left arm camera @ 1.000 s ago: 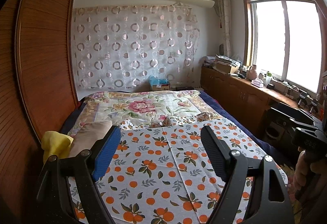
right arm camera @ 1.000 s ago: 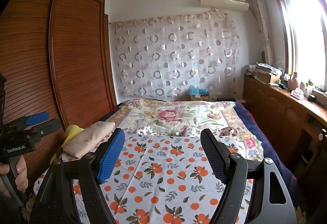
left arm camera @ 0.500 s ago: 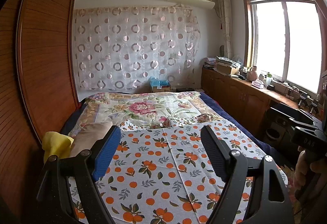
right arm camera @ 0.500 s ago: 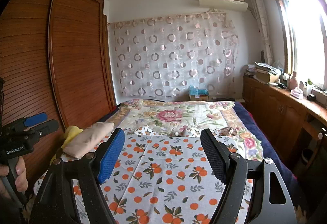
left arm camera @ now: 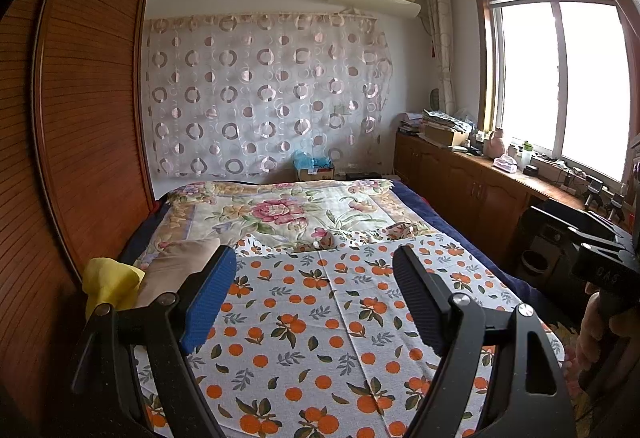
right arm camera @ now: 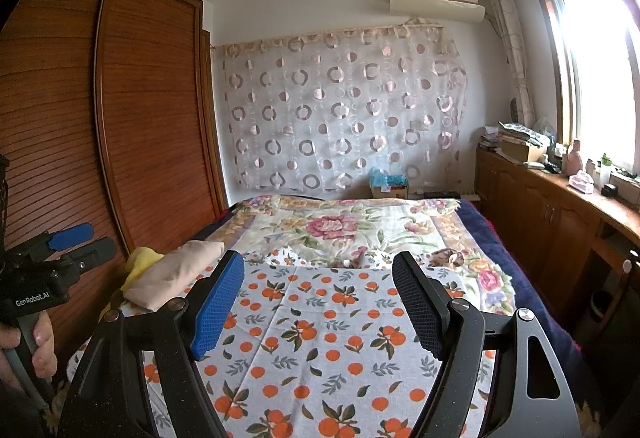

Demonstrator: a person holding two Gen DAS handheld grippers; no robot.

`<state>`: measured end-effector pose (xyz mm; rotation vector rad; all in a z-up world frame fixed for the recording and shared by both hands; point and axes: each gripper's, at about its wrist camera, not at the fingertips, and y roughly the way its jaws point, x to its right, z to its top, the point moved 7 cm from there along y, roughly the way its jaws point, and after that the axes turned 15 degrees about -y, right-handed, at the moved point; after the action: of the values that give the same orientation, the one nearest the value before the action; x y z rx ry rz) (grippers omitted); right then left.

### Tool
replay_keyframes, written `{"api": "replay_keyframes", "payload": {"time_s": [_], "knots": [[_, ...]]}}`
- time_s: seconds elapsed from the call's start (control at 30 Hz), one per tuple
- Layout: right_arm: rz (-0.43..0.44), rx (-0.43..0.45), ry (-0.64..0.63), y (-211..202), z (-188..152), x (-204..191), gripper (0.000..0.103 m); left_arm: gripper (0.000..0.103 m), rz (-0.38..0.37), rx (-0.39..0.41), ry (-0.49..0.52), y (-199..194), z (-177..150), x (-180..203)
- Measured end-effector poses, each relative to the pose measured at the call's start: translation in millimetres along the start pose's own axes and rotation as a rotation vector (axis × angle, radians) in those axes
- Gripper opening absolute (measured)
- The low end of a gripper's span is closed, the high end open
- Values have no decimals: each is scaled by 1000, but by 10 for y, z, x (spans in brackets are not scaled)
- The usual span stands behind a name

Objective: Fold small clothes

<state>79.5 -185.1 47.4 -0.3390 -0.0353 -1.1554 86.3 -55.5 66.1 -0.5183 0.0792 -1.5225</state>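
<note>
I hold both grippers, left gripper [left arm camera: 308, 292] and right gripper [right arm camera: 318, 296], released and empty over the orange-print cloth [left arm camera: 320, 322]; folded beige garment [right arm camera: 172, 274] lies at the bed's [right arm camera: 472, 222] left edge, near the wardrobe [right arm camera: 140, 126].

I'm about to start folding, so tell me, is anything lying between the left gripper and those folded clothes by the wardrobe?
Nothing visible does. The left gripper is open and empty, and only the flat orange-print sheet lies between it and the beige cloth and yellow cloth at the bed's wardrobe side.
</note>
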Motion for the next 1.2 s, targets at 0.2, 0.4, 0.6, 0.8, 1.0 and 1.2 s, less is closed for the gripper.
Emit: {"api": "replay_keyframes", "payload": {"time_s": [0.2, 0.4, 0.6, 0.8, 1.0, 1.2], "knots": [[1, 0, 1, 4, 0, 1, 78, 81, -1, 1, 0, -17, 7, 25], [1, -1, 2, 6, 15, -6, 78, 81, 0, 3, 0, -17, 2, 22], [3, -2, 3, 10, 29, -18, 78, 81, -1, 4, 0, -15, -3, 19], [2, -1, 5, 10, 20, -19, 78, 81, -2, 4, 0, -15, -9, 15], [2, 3, 13, 27, 29, -39, 78, 81, 1, 5, 1, -12, -18, 9], [-1, 4, 13, 45, 36, -51, 78, 81, 0, 5, 0, -10, -27, 4]]}}
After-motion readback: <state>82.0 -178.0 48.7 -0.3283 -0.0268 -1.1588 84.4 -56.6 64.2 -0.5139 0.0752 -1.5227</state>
